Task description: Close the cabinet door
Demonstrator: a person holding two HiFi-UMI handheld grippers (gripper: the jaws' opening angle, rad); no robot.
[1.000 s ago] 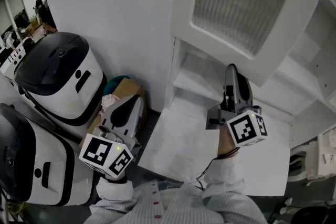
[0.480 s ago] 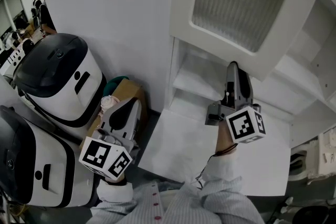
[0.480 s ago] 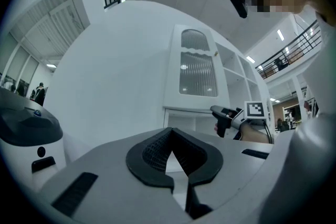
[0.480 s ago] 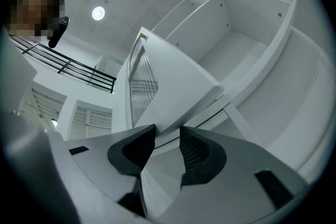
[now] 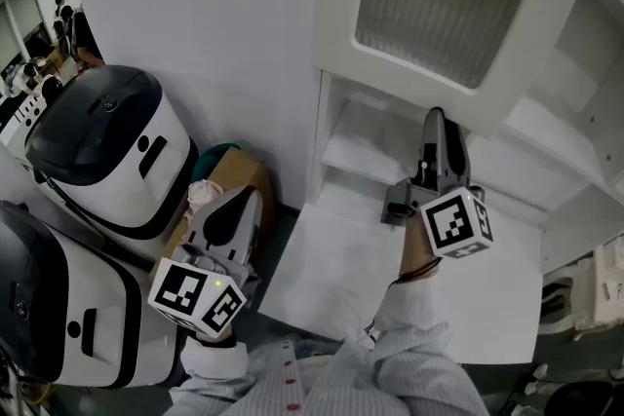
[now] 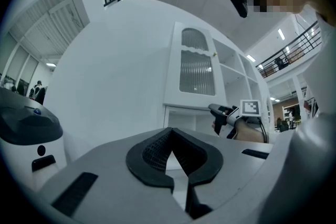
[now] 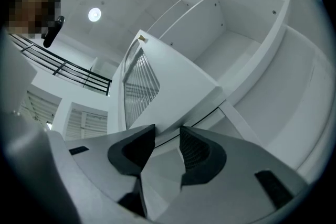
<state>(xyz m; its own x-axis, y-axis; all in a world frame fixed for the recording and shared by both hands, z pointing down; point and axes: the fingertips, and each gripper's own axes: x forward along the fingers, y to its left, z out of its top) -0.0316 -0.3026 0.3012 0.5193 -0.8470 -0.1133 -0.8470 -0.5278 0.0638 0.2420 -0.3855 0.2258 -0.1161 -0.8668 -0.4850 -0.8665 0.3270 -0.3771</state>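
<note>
Up beneath the open cabinet door [image 5: 439, 10], the right gripper [image 5: 436, 120] holds its jaws partly apart at the door's lower edge, gripping nothing; the left gripper [image 5: 239, 202] hangs low, jaws together, empty.

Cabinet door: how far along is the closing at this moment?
Done: nothing; the cabinet door stands open, shelves exposed. In hand: the right gripper is raised at the door's lower edge, fingers apart, not gripping. Still to do: swing the door shut. The left gripper hangs low, shut.
</note>
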